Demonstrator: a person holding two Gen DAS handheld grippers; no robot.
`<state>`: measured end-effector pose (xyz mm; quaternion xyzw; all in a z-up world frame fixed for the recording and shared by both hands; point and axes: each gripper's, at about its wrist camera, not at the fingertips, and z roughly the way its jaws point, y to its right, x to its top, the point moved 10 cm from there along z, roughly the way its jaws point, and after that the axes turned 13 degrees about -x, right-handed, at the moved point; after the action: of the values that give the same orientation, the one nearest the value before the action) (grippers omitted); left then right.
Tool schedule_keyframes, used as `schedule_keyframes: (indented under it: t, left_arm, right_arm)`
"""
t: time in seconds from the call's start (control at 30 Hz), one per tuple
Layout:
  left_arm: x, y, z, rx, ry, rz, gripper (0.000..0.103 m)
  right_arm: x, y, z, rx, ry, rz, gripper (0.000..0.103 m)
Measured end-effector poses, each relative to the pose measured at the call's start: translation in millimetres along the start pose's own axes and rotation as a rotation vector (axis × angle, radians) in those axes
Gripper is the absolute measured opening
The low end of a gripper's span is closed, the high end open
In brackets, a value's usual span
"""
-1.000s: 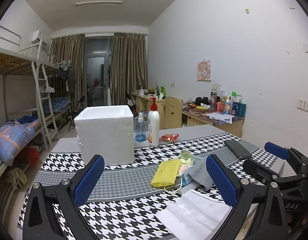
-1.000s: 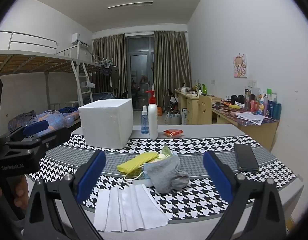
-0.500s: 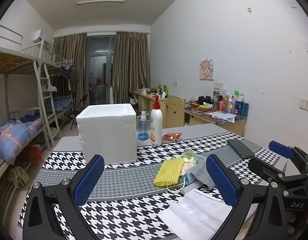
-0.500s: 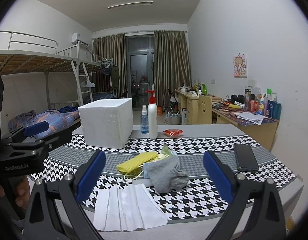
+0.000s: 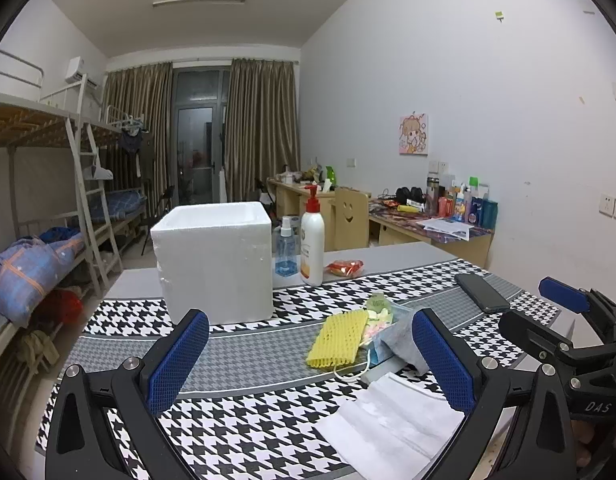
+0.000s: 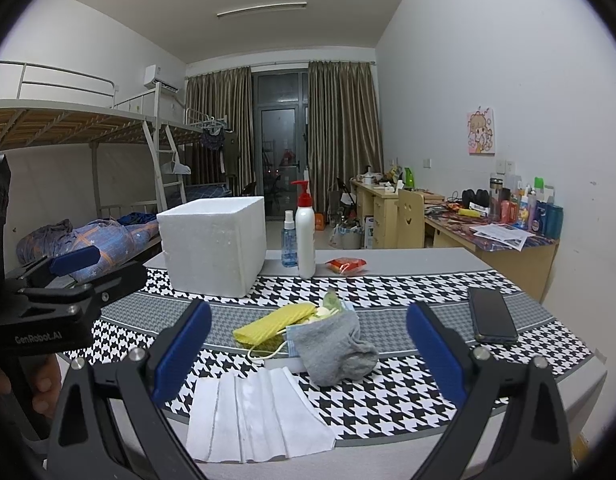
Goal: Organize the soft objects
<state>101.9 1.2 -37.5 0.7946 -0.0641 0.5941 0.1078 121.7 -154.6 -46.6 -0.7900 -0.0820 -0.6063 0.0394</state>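
Right wrist view: one grey sock (image 6: 335,346), one yellow mesh sleeve (image 6: 274,322), one white folded tissue (image 6: 256,416) and one white foam box (image 6: 214,244) are seen; both grippers (image 6: 306,354) (image 5: 309,360) are spread, empty.

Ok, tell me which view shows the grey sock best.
The right wrist view. There the grey sock lies whole and unobstructed between the open fingers of the right gripper. In the left wrist view only part of it shows, since a finger of the left gripper covers its near end.

Black flat phone (image 6: 491,314) lying on houndstooth tablecloth (image 6: 407,292); white pump bottle (image 6: 306,232) standing beside small blue spray bottle (image 6: 289,240).
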Motion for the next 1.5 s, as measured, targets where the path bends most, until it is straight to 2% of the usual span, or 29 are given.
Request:
schedule_keyframes:
  t: [0.63, 1.0, 1.3, 1.5]
  left_arm:
    - [-10.7, 6.3, 8.9, -0.009, -0.053, 0.003, 0.102]
    - [-30.4, 10.9, 28.8, -0.017, -0.131, -0.002, 0.102]
    - [-41.4, 0.2, 35.9, 0.008, -0.163, -0.021, 0.102]
    - [-51.4, 0.5, 41.7, -0.016, -0.197, -0.033, 0.102]
  right_arm:
    - [-8.6, 2.8, 1.5, -0.015, -0.022, -0.005, 0.1]
    - [-19.9, 13.4, 18.2, -0.033, -0.079, 0.002, 0.1]
    - [-40.3, 2.6, 27.8, 0.002, -0.134, -0.024, 0.1]
    - [-49.8, 0.1, 32.4, 0.002, -0.166, -0.032, 0.1]
